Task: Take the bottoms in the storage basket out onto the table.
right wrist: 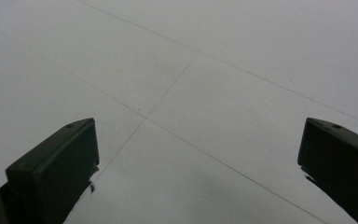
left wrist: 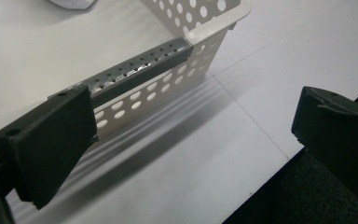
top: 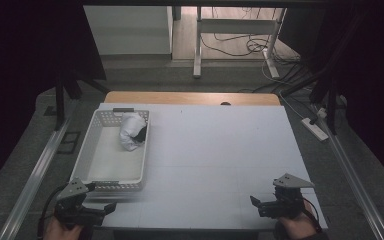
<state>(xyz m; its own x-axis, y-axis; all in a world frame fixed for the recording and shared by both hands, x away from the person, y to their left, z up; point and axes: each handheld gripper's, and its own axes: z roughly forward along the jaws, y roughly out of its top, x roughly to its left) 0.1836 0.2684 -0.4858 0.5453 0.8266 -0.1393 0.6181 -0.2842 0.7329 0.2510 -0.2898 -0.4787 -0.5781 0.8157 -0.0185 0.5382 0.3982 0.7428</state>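
Observation:
A white perforated basket [top: 86,150] stands on the left part of the white table [top: 220,150]. A crumpled white bundle with a dark patch [top: 131,131] lies at the basket's far end. My left gripper [top: 107,207] is at the table's front left corner, just in front of the basket, and is open. In the left gripper view the jaws [left wrist: 191,126] stand wide apart, facing the basket's near corner and its grey handle strip [left wrist: 140,70]. My right gripper [top: 256,205] is open at the front right, over bare table [right wrist: 198,140].
A wooden strip [top: 190,98] runs along the table's far edge. Metal rails [top: 35,170] flank the table on both sides. A power strip [top: 316,128] and cables lie on the floor at the right. Desk legs [top: 197,45] stand farther back.

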